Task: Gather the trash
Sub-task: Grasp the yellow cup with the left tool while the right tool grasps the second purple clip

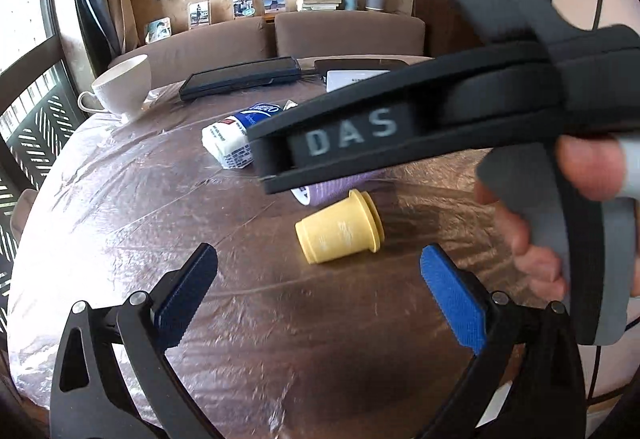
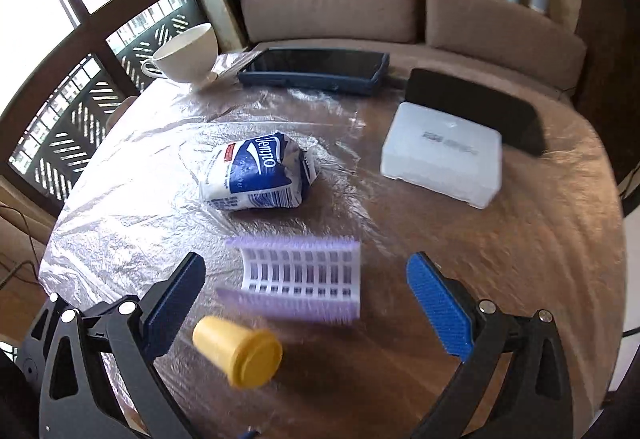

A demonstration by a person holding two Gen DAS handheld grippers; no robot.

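Right wrist view, left to right: white cup (image 2: pixel 188 53) at the far edge, yellow cap (image 2: pixel 240 353) lying on its side nearest the camera, tissue pack (image 2: pixel 258 175) at mid-table, lilac hair roller (image 2: pixel 300 277) in front of it, white box (image 2: pixel 442 163) to the right. The right gripper (image 2: pixel 304 303) stands with jaws wide apart, empty, hovering above the roller and cap. The left gripper (image 1: pixel 320 299) is likewise spread and empty, with the cap (image 1: pixel 340 229) just ahead.

Recommended procedure: select one item per gripper. Straddle the cap across its narrow body, not its flange, then close. Avoid dragging the plastic table cover (image 2: pixel 140 207).

Legible text: "Tempo" on the tissue pack; "DAS" on the right gripper's body (image 1: pixel 352 135), seen from the left wrist. Box lettering is blurred.
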